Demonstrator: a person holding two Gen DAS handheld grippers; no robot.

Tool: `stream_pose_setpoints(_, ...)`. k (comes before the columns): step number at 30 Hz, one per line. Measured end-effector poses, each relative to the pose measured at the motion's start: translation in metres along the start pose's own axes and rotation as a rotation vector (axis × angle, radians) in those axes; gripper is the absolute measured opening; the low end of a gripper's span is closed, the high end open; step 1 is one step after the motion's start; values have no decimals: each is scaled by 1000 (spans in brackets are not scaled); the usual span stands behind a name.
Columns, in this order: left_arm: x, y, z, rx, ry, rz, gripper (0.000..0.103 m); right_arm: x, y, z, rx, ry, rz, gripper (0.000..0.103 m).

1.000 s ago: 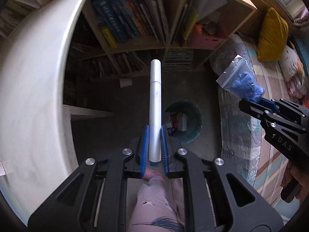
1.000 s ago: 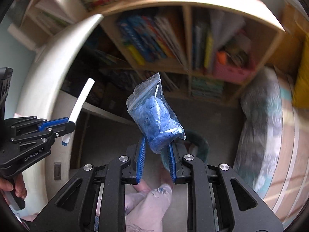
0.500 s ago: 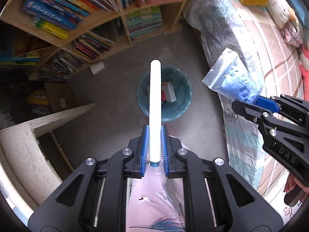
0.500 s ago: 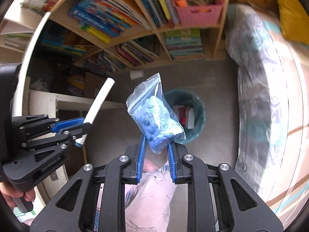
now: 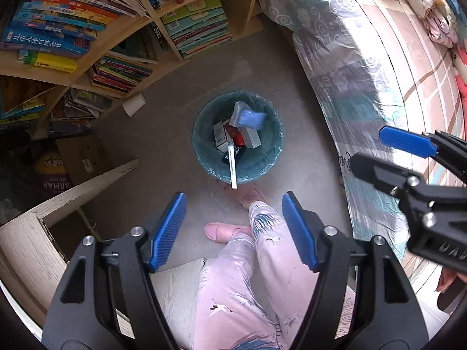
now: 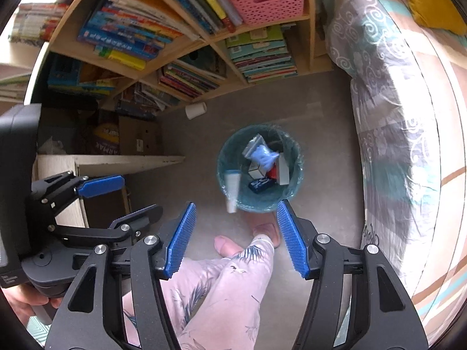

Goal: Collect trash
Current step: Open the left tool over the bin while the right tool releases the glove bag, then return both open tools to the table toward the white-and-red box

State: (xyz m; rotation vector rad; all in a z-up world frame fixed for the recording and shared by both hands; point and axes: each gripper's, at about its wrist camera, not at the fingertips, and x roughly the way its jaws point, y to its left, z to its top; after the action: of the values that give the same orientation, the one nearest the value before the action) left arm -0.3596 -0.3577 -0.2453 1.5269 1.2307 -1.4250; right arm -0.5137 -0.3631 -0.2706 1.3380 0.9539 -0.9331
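Left gripper (image 5: 233,230): blue-padded jaws wide apart, just opened, nothing between them.
Right gripper (image 6: 235,237): blue-padded jaws likewise just spread, empty.
Legs (image 5: 262,277): pale pink patterned trousers, bare feet on grey floor beside bin.
White cylindrical marker (image 5: 233,164): blurred, over near rim of round teal lined waste bin (image 5: 204,145).
Clear zip bag of blue material (image 5: 248,116): blurred, inside bin above small boxes.
Wooden bookshelf (image 5: 151,26): beyond bin, packed with books.

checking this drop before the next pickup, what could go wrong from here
The white tube is over the near rim of the bin, so it may tip out onto the floor. The blue bag looks safely inside. Both claws, left and right, are open and empty.
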Motion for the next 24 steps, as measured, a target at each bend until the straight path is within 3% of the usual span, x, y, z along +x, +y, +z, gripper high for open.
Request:
stream_pose_setpoints(14, -32, 19, -11, -105, -70, -10, 71, -27, 12, 17, -87, -47, 10, 61)
stream_pose_setpoints(21, -75, 56, -35, -234, -160, -10, 73, -46, 62, 36, -232, -83, 42, 65)
stream_pose_setpoints(24, -102, 79, -51, -303, -223, 10, 79, -55, 92, 44, -310, -103, 63, 67)
